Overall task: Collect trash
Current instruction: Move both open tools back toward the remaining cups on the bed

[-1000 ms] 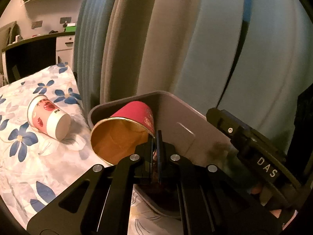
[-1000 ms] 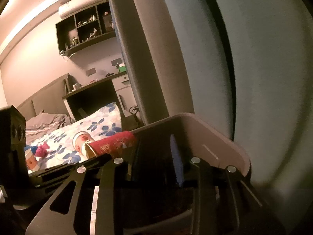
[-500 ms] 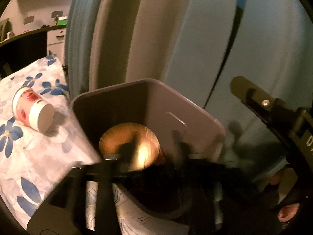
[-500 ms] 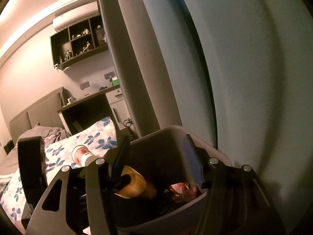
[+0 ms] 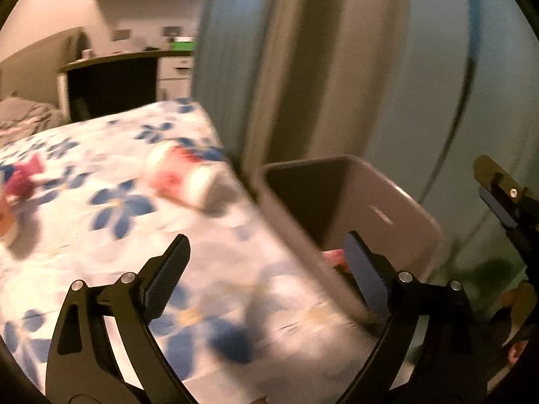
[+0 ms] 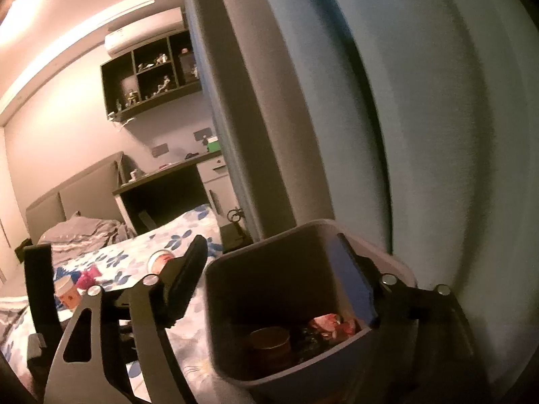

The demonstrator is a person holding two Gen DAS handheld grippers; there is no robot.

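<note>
A grey trash bin (image 5: 397,208) stands beside the flowered bed, against the curtain. In the right wrist view the bin (image 6: 269,269) holds a red paper cup (image 6: 269,340) and crumpled trash (image 6: 331,325). My left gripper (image 5: 266,266) is open and empty, over the bed edge and the bin's near wall. My right gripper (image 6: 269,276) is open and empty, straddling the bin's left wall. A white-and-red paper cup (image 5: 183,176) lies on its side on the bed; it also shows in the right wrist view (image 6: 160,259).
A pink crumpled item (image 5: 22,176) and another small cup (image 6: 65,289) lie farther left on the bed (image 5: 101,269). Blue-grey curtains (image 5: 337,67) hang behind the bin. A dark desk (image 6: 161,198) and wall shelves (image 6: 151,74) stand beyond the bed.
My left gripper opened and dropped the red cup into the bin, then swung left toward the bed. My right gripper opened and let go of the bin's wall.
</note>
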